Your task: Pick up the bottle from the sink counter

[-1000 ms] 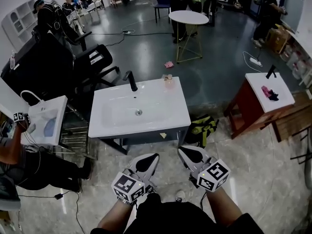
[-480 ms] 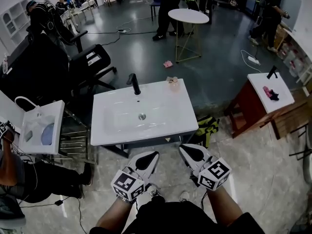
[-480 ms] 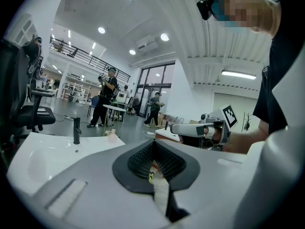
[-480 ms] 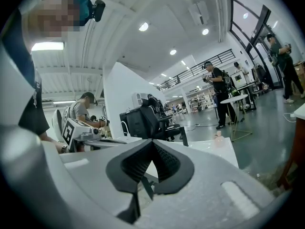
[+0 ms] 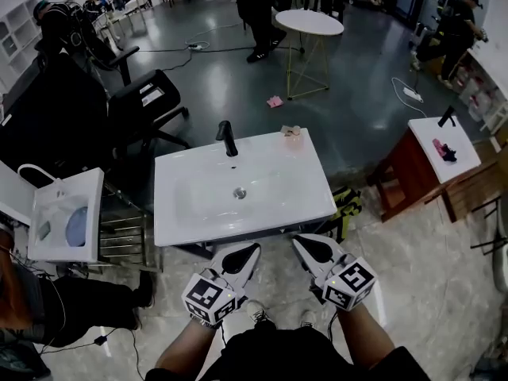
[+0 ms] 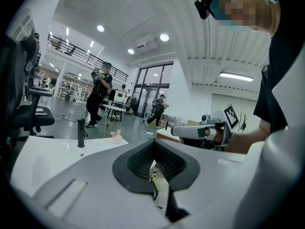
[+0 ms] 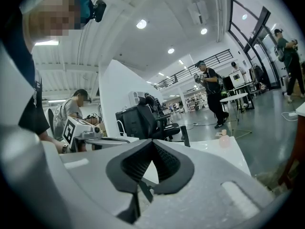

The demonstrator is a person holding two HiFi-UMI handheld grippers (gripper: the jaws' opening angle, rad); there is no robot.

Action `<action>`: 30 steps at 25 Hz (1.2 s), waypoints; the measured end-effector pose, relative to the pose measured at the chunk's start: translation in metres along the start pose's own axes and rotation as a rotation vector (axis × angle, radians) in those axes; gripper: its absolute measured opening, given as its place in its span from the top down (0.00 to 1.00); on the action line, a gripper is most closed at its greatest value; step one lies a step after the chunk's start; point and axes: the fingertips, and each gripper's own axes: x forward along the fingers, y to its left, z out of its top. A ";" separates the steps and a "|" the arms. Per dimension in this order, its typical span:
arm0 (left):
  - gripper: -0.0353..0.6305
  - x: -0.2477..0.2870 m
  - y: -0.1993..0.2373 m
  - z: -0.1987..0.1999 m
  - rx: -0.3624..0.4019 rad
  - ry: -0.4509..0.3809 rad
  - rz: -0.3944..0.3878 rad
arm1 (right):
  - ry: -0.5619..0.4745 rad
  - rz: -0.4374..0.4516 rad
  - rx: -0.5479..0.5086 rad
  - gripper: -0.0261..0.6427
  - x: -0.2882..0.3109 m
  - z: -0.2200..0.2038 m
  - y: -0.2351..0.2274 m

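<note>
Workshop hall, grey floor, people standing around further back. White sink counter (image 5: pixel 313 190) sits straight ahead in the head view, with the basin in the middle and a black faucet (image 5: pixel 228 139) at the back edge, left of centre. Bottle (image 5: pixel 292 132) — small, pinkish, upright — stands on the counter's back right corner, to the right of the faucet and apart from it. Nothing is touching it.

Left gripper (image 5: pixel 249 252) and right gripper (image 5: pixel 303 246) are side by side low in the head view, tips just short of the counter's near edge, both well apart from the bottle. In the left gripper view the dark pads meet at the tip with nothing between them, so it's closed and empty. The right gripper view shows the same: pads together, nothing held. Each gripper view also catches the other gripper off to the side, plus the bottle far across the white top.

Around the counter there's a black office chair (image 5: pixel 151 98) back left, a round white table (image 5: pixel 309 24) behind, a second white sink unit (image 5: pixel 67 213) on the left, a red-brown cabinet (image 5: pixel 405 177) with a white top on the right, and a yellow-black bag (image 5: pixel 349 205) on the floor by the counter's right side.
</note>
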 end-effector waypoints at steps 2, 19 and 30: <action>0.95 -0.004 0.010 0.000 0.000 0.002 -0.004 | 0.002 -0.009 -0.012 0.96 0.009 -0.003 0.000; 0.95 -0.025 0.037 0.005 -0.001 -0.030 -0.021 | 0.002 -0.095 -0.021 0.96 0.034 0.005 0.013; 0.95 -0.012 0.041 0.006 0.003 -0.054 0.041 | 0.016 -0.027 -0.061 0.96 0.041 0.008 -0.020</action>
